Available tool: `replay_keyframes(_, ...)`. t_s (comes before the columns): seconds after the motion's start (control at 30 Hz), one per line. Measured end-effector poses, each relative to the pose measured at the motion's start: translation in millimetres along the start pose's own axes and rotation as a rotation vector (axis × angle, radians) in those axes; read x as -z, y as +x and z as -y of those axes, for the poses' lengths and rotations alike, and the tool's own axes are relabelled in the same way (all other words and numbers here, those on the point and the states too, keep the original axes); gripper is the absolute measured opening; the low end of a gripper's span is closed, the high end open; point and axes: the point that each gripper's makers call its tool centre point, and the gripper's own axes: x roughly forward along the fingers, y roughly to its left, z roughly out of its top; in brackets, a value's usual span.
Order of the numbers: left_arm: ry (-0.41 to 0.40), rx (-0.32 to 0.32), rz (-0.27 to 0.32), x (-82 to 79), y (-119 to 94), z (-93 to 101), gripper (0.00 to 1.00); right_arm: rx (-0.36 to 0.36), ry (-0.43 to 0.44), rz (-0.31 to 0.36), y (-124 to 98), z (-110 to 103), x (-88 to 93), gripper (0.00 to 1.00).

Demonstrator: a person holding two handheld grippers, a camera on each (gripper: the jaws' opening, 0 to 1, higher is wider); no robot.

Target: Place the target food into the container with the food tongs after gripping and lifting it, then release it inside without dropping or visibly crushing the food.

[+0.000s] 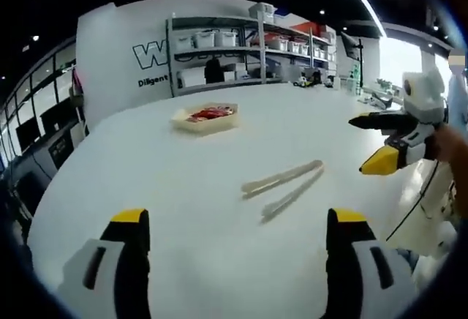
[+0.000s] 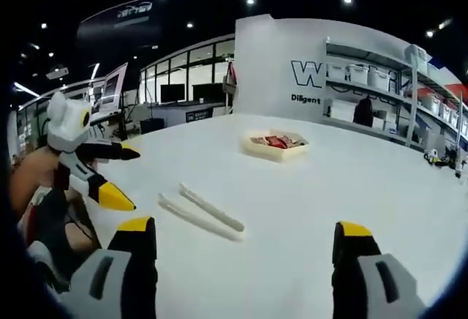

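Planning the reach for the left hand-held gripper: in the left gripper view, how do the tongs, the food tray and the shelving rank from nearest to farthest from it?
1. Tongs: nearest, lying on the white table just ahead, slightly right of centre.
2. Food tray: farther up the table, left of centre, holding red food.
3. Shelving: farthest, beyond the table's far edge, against the wall.

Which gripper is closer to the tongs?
Right gripper, narrowly: tongs lie just ahead, left of centre. Left gripper sits slightly farther back, tongs ahead, right of centre.

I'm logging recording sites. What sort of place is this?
Probably a lab or showroom hall: a white table, storage shelving with bins, a lettered wall panel and glass-walled rooms.
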Motion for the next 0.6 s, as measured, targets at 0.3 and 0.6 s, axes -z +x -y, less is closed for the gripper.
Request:
replay_keyframes(0.3, -0.021, -0.061, -0.024, -1.0, -8, -9.1, 0.99, 0.030, -0.012, 0.005, -2, 6, -8.1, 0.99)
replay_keyframes(0.6, -0.031, -0.115, 0.030, -9.6, -16, -20.6, 0.97, 0.028, -0.020, -0.022, 0, 4, 17.4, 0.99)
